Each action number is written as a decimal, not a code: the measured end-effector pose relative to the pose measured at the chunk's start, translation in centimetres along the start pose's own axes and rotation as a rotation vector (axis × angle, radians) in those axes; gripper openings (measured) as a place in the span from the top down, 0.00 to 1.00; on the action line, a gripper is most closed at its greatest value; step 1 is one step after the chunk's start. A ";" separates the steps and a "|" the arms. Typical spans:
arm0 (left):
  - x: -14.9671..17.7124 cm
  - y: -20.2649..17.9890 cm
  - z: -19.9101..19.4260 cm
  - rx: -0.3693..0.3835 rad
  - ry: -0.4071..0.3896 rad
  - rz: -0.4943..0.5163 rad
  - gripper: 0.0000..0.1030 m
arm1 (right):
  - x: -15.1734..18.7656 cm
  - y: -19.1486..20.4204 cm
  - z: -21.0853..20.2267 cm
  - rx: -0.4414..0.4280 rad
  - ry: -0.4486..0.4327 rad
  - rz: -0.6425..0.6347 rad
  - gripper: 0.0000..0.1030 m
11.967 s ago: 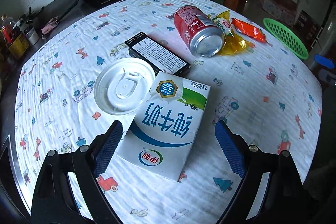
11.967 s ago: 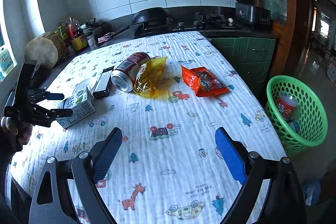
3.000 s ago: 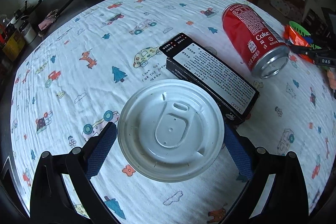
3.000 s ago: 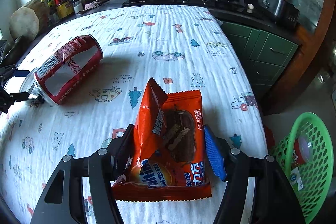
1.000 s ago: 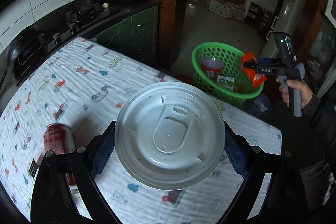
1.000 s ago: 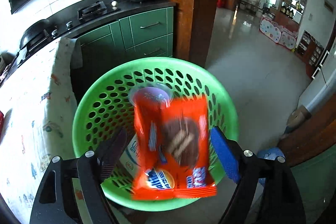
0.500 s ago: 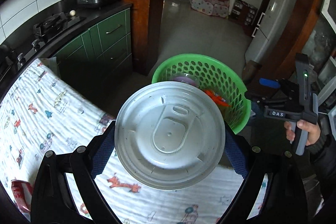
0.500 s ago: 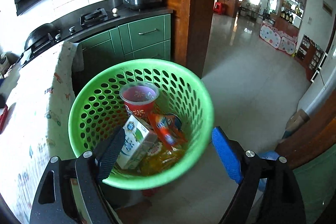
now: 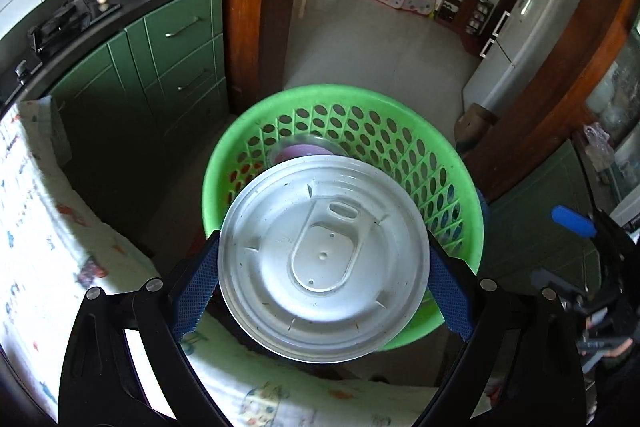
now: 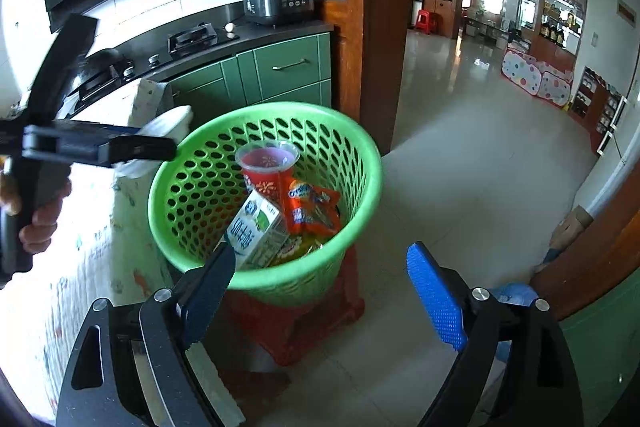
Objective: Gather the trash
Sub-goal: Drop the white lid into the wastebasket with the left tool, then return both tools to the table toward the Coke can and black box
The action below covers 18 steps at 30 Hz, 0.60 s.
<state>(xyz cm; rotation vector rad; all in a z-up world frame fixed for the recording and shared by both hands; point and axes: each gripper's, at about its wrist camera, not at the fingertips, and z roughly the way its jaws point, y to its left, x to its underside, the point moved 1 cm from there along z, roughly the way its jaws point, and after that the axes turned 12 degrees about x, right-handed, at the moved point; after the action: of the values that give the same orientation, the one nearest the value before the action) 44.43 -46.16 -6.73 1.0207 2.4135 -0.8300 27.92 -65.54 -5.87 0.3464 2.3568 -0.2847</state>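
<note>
Now the left gripper point(image 9: 324, 277) is clamped on one white plastic lid point(image 9: 324, 259), pads on its opposite edges, held over the green basket point(image 9: 460, 195). The right gripper point(image 10: 318, 293) is spread wide with nothing in it; a second ago it held the orange snack packet point(image 10: 310, 207), now in the basket beside one milk carton point(image 10: 252, 229) and one red cup point(image 10: 266, 167).

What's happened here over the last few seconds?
The right gripper carried the orange snack packet to the green basket and let go; it's open now. The left gripper lifted the white lid off the table to above the basket, still clamped.
</note>
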 end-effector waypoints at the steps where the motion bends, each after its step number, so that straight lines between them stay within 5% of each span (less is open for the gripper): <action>1: 0.0 -0.1 0.4 0.003 -0.002 -0.002 0.11 | 0.3 0.0 -0.2 -0.004 0.000 -0.002 0.18; 18: 0.9 -0.9 -0.4 0.059 -0.038 -0.024 0.05 | 2.1 1.7 -2.0 -0.053 -0.009 0.003 0.17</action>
<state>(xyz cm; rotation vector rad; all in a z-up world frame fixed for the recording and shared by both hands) 43.18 -45.95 -6.59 0.9900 2.3871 -0.9256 25.68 -62.99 -6.09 0.3222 2.3503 -0.2216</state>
